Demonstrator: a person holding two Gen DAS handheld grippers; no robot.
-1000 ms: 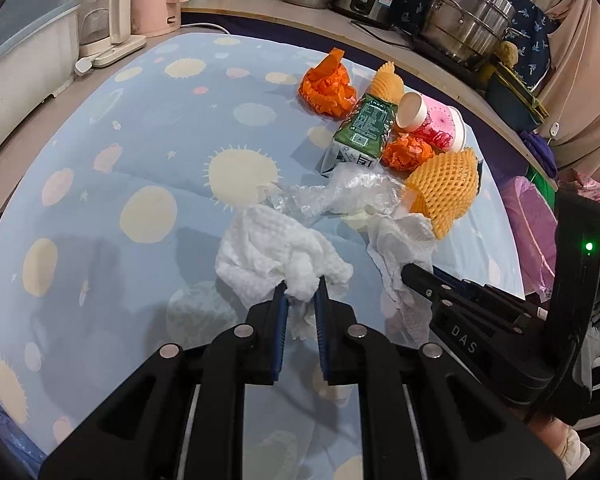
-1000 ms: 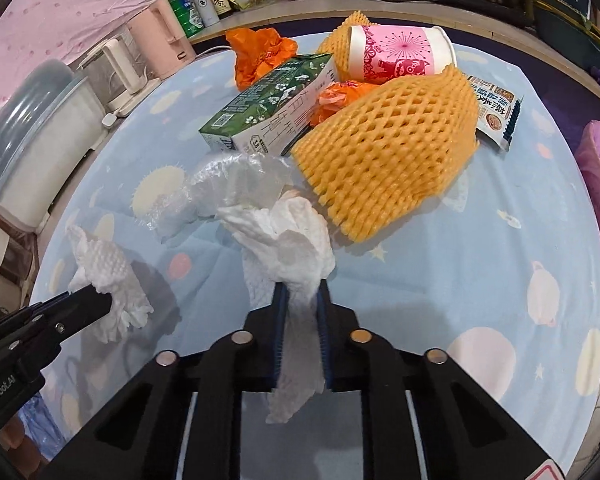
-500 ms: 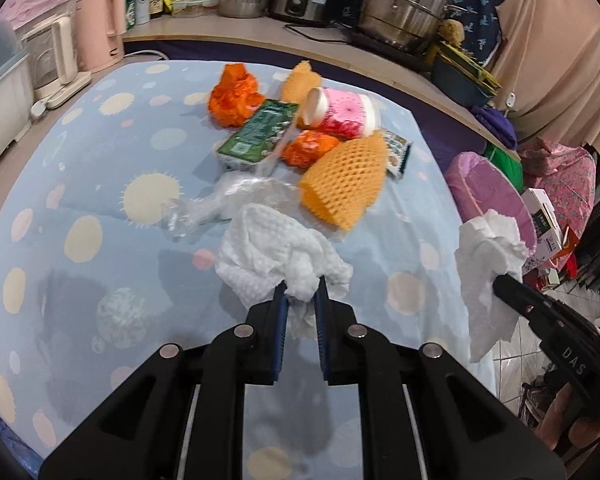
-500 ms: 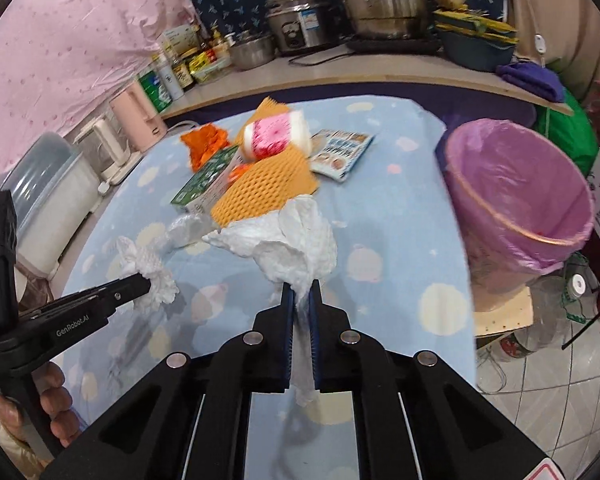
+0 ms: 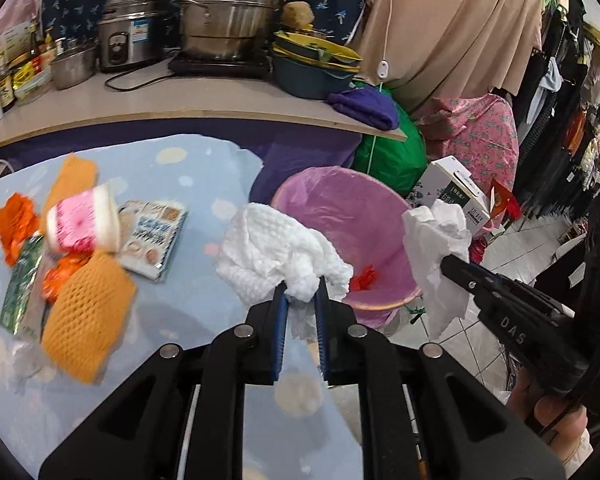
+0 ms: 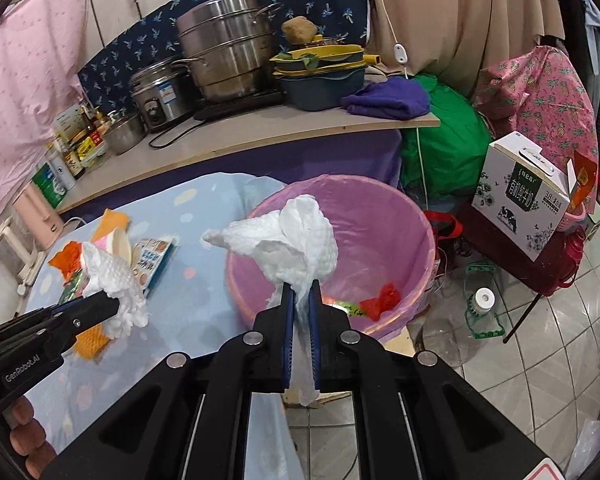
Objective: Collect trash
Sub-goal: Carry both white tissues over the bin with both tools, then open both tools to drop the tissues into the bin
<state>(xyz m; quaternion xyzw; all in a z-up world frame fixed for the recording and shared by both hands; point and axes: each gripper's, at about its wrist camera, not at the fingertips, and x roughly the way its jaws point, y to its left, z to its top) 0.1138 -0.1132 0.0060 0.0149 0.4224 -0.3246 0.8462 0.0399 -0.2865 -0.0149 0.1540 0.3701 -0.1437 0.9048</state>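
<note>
My left gripper is shut on a crumpled white paper towel, held above the table's right end beside the pink-lined trash bin. My right gripper is shut on another white tissue, held over the near rim of the bin. Red and green scraps lie in the bin. Each gripper shows in the other's view: right, left. More trash lies on the blue tablecloth: an orange foam net, a pink cup, a snack packet, a green carton.
A counter behind holds steel pots, a rice cooker, bottles and a purple cloth. Right of the bin stand a white milk box, a green bag and a plastic bottle on the tiled floor.
Both grippers lifted their tissues off the table and swung right to the trash bin. The right tissue now hangs over the bin; the left one is near its rim.
</note>
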